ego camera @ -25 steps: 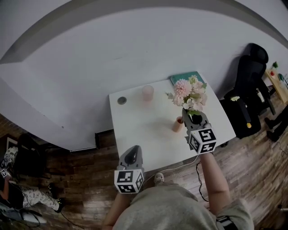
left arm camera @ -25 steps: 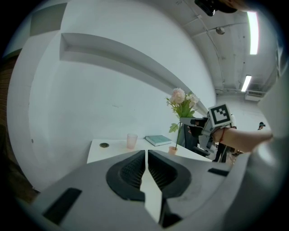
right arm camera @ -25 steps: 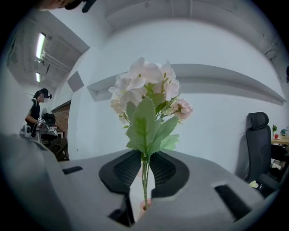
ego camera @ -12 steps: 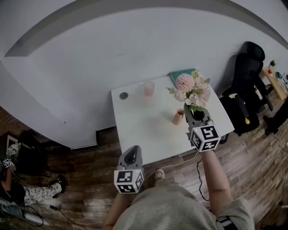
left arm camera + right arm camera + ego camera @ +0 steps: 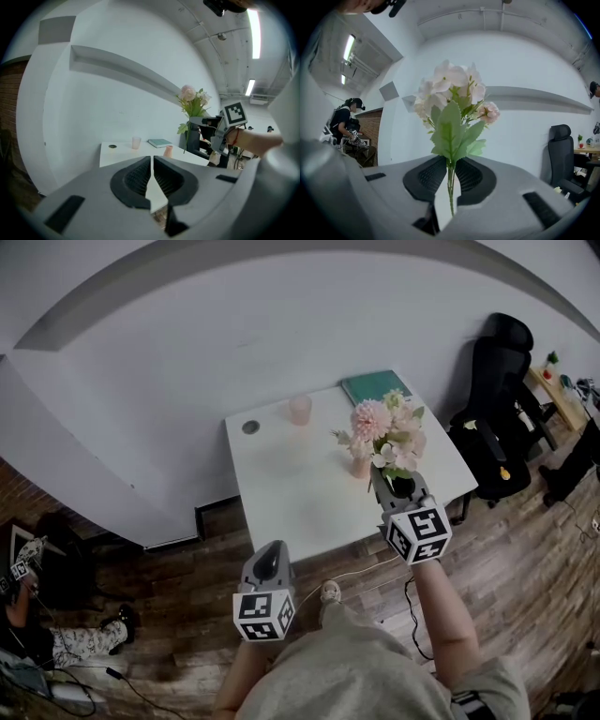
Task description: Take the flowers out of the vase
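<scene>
Right hand-held gripper (image 5: pixel 386 482) pinches the upright flower bunch (image 5: pixel 382 432) by its stems, clear of the pink vase (image 5: pixel 360 468) and just beside it above the table (image 5: pixel 281 479), while the left hand-held gripper (image 5: pixel 270 554), pressed together and empty, sits well apart from the vase.

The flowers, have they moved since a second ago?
Yes. In the head view the flowers, clamped in the right gripper, have drawn away from the vase toward the near edge of the table.

Pink/wht flowers (image 5: pixel 382 432) upright, clear of sm pink vase (image 5: pixel 360 468)
</scene>
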`<action>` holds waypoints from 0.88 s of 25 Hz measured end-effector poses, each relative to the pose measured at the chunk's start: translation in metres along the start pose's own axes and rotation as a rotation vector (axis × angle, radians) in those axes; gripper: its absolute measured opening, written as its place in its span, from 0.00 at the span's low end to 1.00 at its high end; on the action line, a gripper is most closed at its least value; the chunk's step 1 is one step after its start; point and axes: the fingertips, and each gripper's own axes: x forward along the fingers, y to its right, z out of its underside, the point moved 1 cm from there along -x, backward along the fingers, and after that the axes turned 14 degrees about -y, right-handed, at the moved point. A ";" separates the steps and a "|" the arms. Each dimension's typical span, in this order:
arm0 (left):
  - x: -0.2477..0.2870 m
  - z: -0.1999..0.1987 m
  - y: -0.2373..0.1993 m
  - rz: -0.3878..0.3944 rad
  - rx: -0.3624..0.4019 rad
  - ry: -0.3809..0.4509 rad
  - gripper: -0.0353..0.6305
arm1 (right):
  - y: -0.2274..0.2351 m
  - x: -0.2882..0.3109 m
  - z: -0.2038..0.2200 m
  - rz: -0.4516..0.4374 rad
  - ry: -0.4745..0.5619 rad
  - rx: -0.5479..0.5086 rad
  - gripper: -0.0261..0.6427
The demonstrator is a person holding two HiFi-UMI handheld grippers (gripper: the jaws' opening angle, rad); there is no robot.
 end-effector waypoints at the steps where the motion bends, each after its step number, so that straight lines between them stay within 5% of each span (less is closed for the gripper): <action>1: -0.002 0.000 0.000 -0.002 -0.001 -0.003 0.08 | -0.003 -0.003 0.000 -0.003 -0.004 0.003 0.12; 22: -0.068 0.023 0.030 -0.008 -0.023 0.002 0.08 | -0.077 -0.096 0.035 -0.082 -0.051 0.048 0.13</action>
